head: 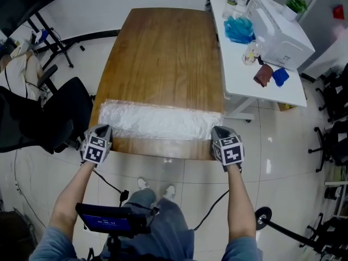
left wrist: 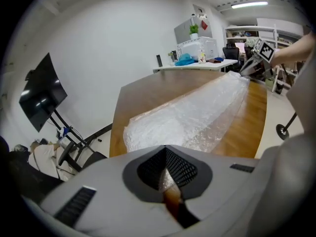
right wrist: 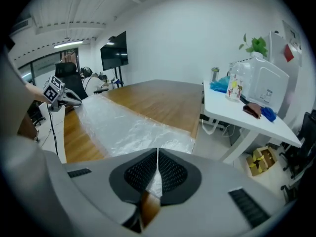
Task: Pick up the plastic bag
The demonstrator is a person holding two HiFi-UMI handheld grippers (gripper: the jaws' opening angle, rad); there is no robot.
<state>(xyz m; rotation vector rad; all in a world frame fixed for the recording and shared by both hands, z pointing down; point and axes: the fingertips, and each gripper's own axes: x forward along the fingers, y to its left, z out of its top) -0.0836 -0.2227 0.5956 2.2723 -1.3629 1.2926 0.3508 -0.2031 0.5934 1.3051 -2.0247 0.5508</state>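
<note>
A long clear plastic bag (head: 157, 121) lies stretched across the near end of the wooden table (head: 163, 53). My left gripper (head: 102, 137) is shut on the bag's left corner; in the left gripper view the film (left wrist: 197, 115) runs from between the closed jaws (left wrist: 167, 177) toward the other gripper (left wrist: 256, 63). My right gripper (head: 220, 137) is shut on the bag's right corner. Its own view has the film (right wrist: 123, 127) pinched between the closed jaws (right wrist: 157, 174), with the left gripper (right wrist: 58, 95) far off at the left.
A white side table (head: 255, 48) stands right of the wooden one, carrying a white appliance (head: 277, 29), a blue cloth (head: 239, 29), bottles and a small plant (head: 296, 4). A black chair (head: 49, 118) sits close at the left. A wheeled stand (head: 266, 219) is on the floor at right.
</note>
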